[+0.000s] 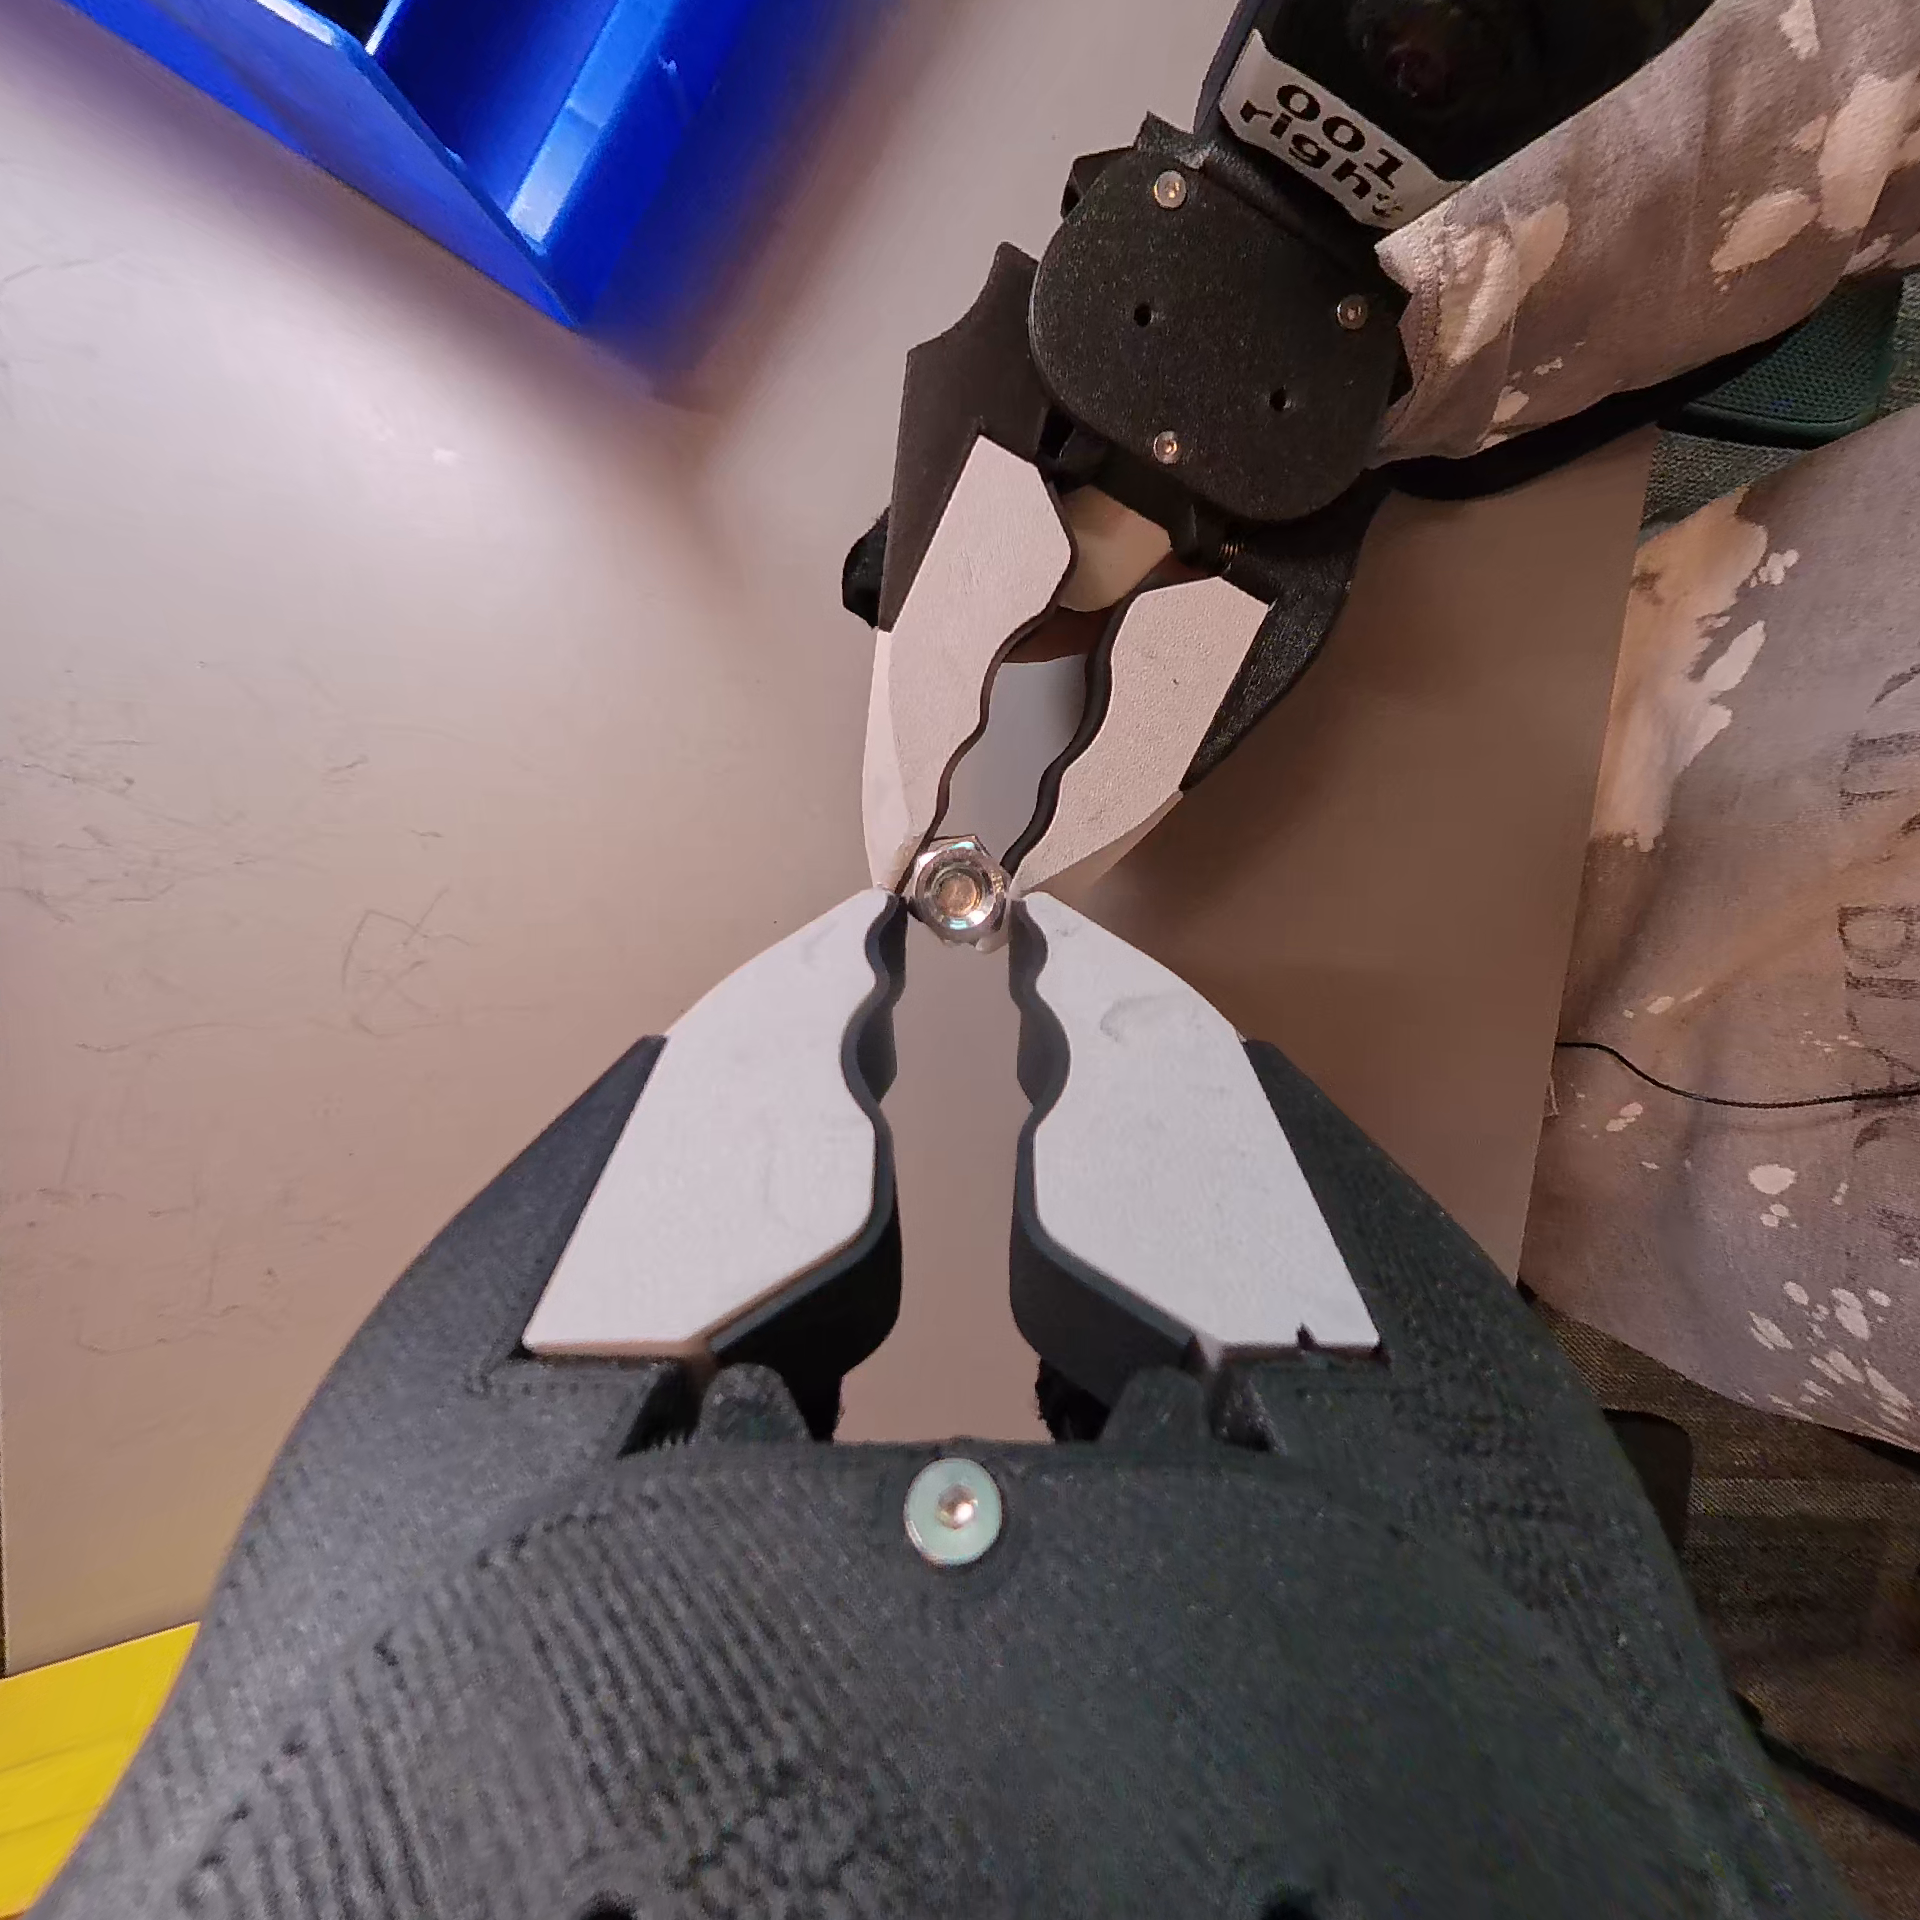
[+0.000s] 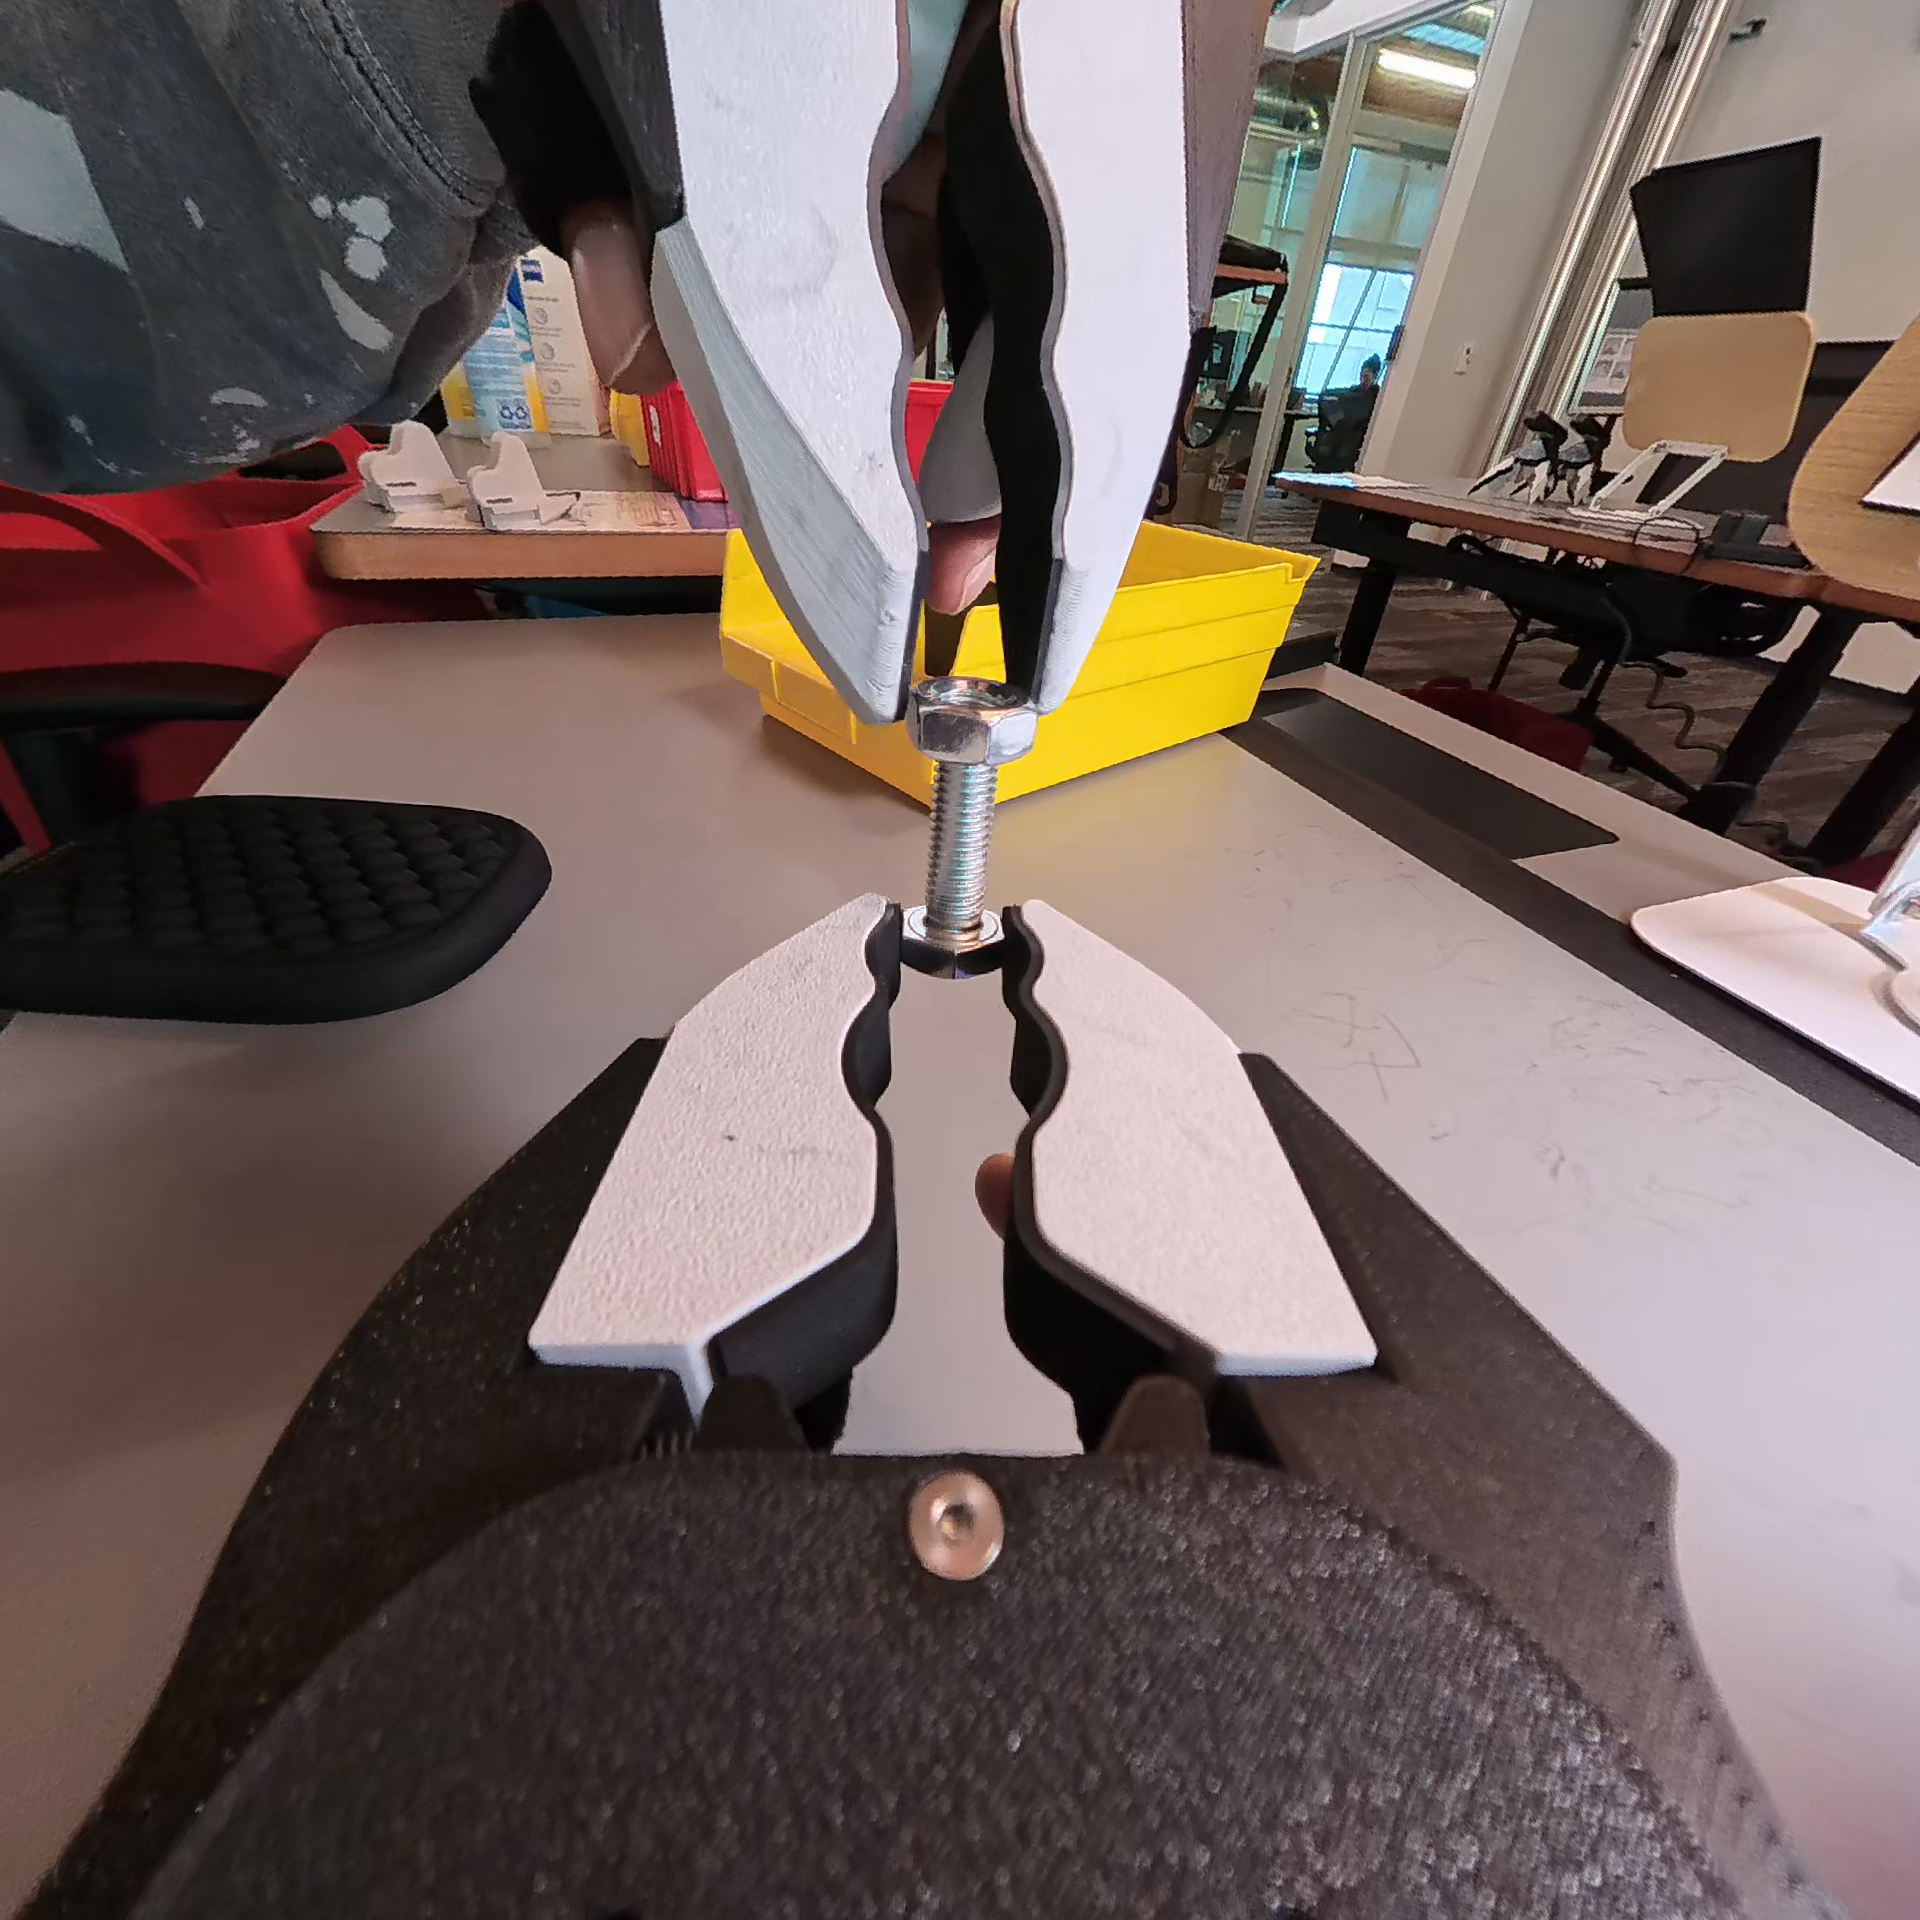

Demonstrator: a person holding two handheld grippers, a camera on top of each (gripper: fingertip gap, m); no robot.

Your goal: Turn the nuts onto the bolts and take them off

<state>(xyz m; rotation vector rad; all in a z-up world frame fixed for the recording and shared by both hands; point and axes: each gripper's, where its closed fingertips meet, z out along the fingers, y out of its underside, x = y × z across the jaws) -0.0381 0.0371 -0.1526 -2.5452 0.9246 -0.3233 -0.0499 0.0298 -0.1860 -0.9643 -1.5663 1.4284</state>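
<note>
Above the grey table [image 2: 1299,935], the left gripper [image 2: 961,691] pinches the bolt [image 2: 961,831] head while the right gripper [image 2: 951,940] clamps the nut [image 2: 951,951]; any tilt risks cross-threading or slipping.

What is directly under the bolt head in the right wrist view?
Under the bolt head the bare threaded shank runs down into the nut, pinched by the right gripper. The left gripper holds the head. The shank's lower end is hidden.

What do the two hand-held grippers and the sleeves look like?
Each hand-held gripper, left and right, has a black textured body and pale grey fingers with wavy black pads. A white label marks the right one. The sleeves are grey with pale blotches.
</note>
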